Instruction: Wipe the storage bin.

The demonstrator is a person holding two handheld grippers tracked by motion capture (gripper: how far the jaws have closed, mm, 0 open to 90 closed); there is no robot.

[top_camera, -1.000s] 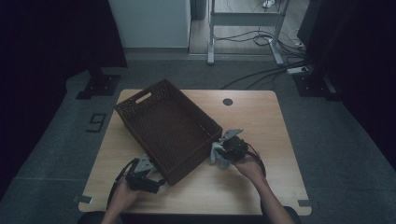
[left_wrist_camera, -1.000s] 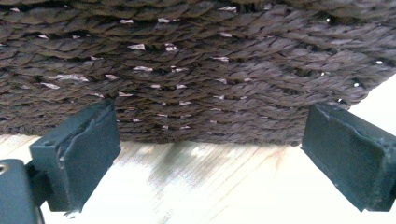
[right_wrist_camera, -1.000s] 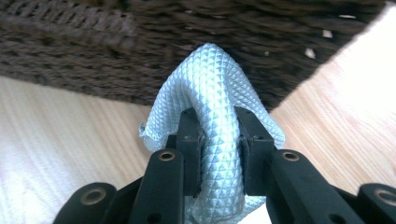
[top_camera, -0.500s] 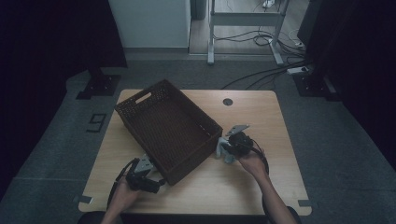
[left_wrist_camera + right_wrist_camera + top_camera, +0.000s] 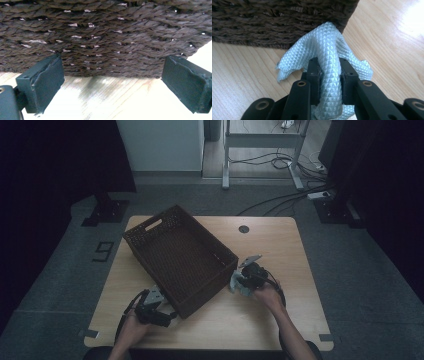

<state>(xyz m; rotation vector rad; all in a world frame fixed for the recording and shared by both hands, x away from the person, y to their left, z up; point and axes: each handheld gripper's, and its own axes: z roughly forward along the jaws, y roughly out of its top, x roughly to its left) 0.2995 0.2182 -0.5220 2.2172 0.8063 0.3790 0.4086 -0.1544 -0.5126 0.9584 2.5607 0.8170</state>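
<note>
Pinching the pale blue cloth (image 5: 329,67) just beside the wicker basket's (image 5: 175,255) near corner, the right hand-held gripper (image 5: 329,72) needed to lift clear of the rim while the spread left hand-held gripper (image 5: 112,75) braced the basket's wall on the desk (image 5: 280,250).

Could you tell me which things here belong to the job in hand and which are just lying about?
In use: light blue cloth pinched in the right gripper; woven basket; left gripper, open at its wall.
Lying about: metal frame and cables on the floor.
</note>
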